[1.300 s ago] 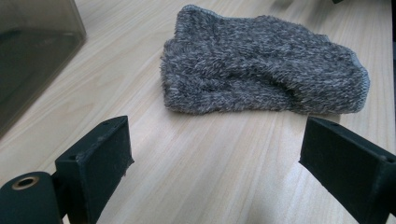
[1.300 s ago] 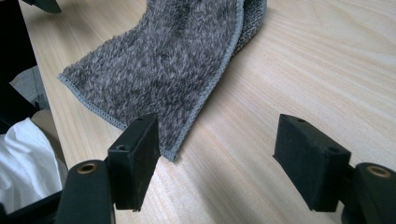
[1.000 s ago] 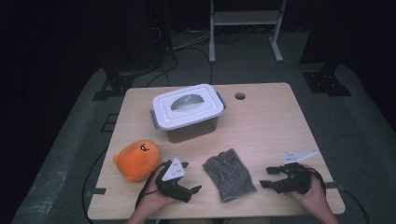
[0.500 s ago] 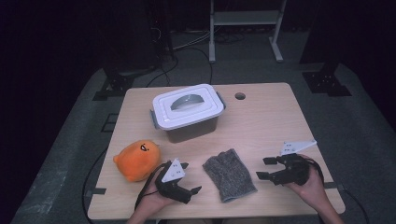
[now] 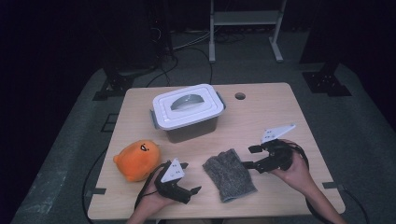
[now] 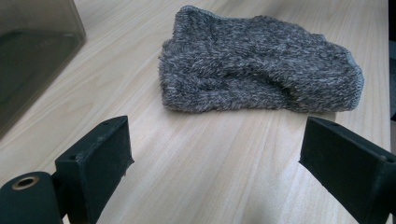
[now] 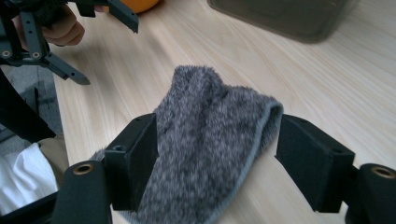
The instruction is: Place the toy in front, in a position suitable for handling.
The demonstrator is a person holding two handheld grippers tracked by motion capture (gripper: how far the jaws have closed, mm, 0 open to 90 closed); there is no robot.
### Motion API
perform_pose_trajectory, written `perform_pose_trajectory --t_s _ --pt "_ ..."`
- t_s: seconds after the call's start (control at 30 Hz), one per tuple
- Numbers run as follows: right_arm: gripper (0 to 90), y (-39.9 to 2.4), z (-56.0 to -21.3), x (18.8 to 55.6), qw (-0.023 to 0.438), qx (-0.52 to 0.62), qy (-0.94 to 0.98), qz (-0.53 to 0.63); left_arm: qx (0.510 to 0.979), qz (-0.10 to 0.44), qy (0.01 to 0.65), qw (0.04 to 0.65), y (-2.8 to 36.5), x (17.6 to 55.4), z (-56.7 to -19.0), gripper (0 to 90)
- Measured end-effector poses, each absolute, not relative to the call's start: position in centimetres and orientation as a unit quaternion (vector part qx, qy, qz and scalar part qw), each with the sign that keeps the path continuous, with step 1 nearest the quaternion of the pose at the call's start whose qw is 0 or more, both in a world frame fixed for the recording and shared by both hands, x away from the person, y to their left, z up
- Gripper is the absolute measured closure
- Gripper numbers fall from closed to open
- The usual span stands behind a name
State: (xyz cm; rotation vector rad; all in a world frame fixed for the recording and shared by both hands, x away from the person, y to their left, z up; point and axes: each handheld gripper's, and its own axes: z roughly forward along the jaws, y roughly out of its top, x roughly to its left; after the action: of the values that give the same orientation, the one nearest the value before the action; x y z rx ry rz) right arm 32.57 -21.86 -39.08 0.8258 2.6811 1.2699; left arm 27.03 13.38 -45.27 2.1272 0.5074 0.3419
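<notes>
Right gripper [image 7: 215, 154] spreads wide, jaws either side of the grey knit mitten [image 7: 210, 140], not gripping. Left gripper [image 6: 215, 158] gapes wide too, mitten lying ahead of its jaws.

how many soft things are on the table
2: an orange plush toy at the front left by the left tongs, and a grey knitted cloth between both tongs.

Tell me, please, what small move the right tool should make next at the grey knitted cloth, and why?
Probably close it. In the right gripper view the right tool stands open with its jaws on either side of the grey knitted cloth, which lies flat on the table. The left tool is open, short of it.
</notes>
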Motion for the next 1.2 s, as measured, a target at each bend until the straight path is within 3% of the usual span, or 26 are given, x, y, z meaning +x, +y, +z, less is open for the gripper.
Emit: perform_pose_trajectory --t_s 0.27,0.5,0.87,1.2 --pt "28.1 -18.8 -39.5 33.9 0.017 0.251 0.882 0.398 0.859 0.141 0.202 0.449 13.6 26.9 -45.1 8.4" --pt "28.2 -16.1 -41.9 34.8 0.002 0.24 0.899 0.367 0.859 0.138 0.201 0.45 13.5 26.9 -45.2 8.4" --pt "28.2 -15.3 -43.2 34.9 -0.012 0.239 0.901 0.363 0.857 0.139 0.201 0.454 13.6 26.8 -44.8 8.4" --pt "28.2 -15.1 -43.4 34.7 -0.015 0.236 0.902 0.362 0.846 0.175 0.197 0.463 14.9 27.0 -42.3 8.5"
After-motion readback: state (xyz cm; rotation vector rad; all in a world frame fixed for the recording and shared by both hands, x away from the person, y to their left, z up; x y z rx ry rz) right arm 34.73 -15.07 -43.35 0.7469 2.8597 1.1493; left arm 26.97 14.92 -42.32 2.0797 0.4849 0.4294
